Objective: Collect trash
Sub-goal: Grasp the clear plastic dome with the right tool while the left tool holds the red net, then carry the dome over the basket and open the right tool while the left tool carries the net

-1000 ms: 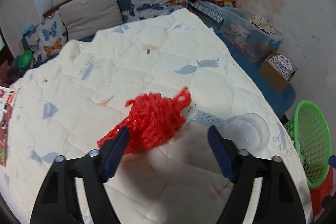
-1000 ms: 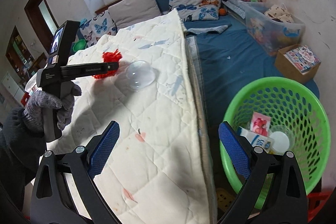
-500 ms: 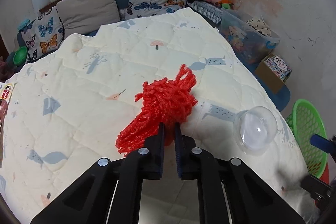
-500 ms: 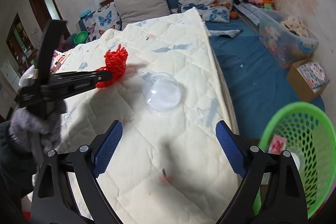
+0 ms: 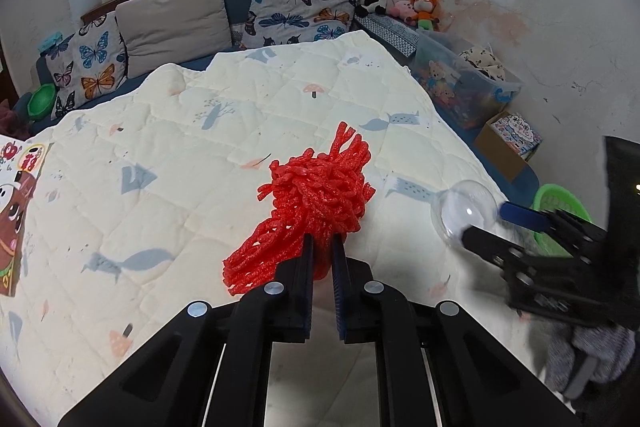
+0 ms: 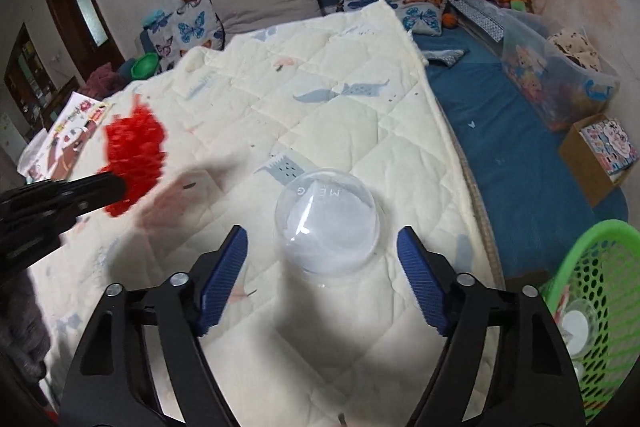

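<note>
Since a second ago, when both grippers stood wide apart, these are the changes and counts, view by view.

Left wrist view
- Change: the left gripper (image 5: pixel 320 247) has closed on the red net (image 5: pixel 316 203), which it straddled open a second ago; the net's near end is pinched between the pads.
- Net's place: centre of view, on or just above the quilt (image 5: pixel 180 155); I cannot tell which.
- Right gripper (image 5: pixel 488 227): has come in at 3 o'clock, its tips at the clear dome (image 5: pixel 466 209).
- Meaning: one piece looks secured, ready to carry to the green basket (image 5: pixel 560 199) at 3 o'clock.
- Count: one net, one dome, one basket, two grippers.

Right wrist view
- Change: the right gripper (image 6: pixel 322 273) has moved from the bed's edge to the dome (image 6: pixel 326 221); its jaws are spread wide, either side of the dome, not yet touching.
- Dome's place: centre, rim down on the quilt (image 6: pixel 360 99).
- Net (image 6: pixel 134 155): at 9 o'clock, blurred, held by the left gripper (image 6: pixel 120 187).
- Basket (image 6: pixel 596 307): at 4 o'clock, beside the bed; at least two pieces show inside.
- Meaning: a second grasp seems imminent.
- Count: one dome, one net, one basket.
</note>
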